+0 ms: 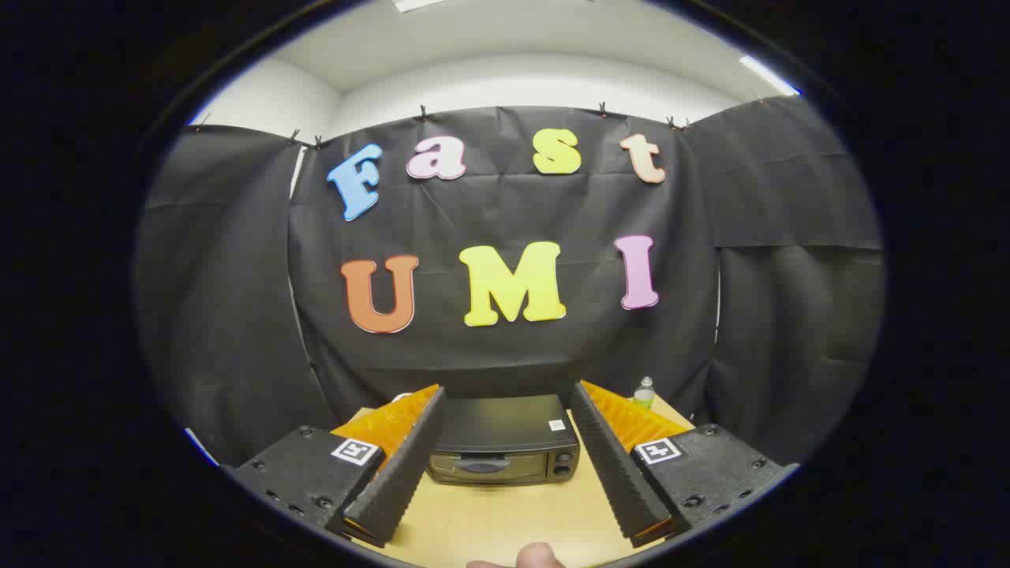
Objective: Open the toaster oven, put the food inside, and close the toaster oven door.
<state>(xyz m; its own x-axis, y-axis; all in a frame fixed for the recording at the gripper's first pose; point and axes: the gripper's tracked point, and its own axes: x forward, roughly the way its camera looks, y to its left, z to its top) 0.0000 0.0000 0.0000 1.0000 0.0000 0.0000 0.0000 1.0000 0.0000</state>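
Gripper (505, 465) spread wide for me, fingers well apart, nothing held, nothing touched. Near me, a fingertip (540, 555) pokes in just behind the fingers, above the pale wooden table (505, 521). Ahead, between the fingers, sits the toaster oven (503, 448), door shut, knobs on its right. Beyond the right finger stands a small bottle (644, 392) by the black cloth wall (505, 347).
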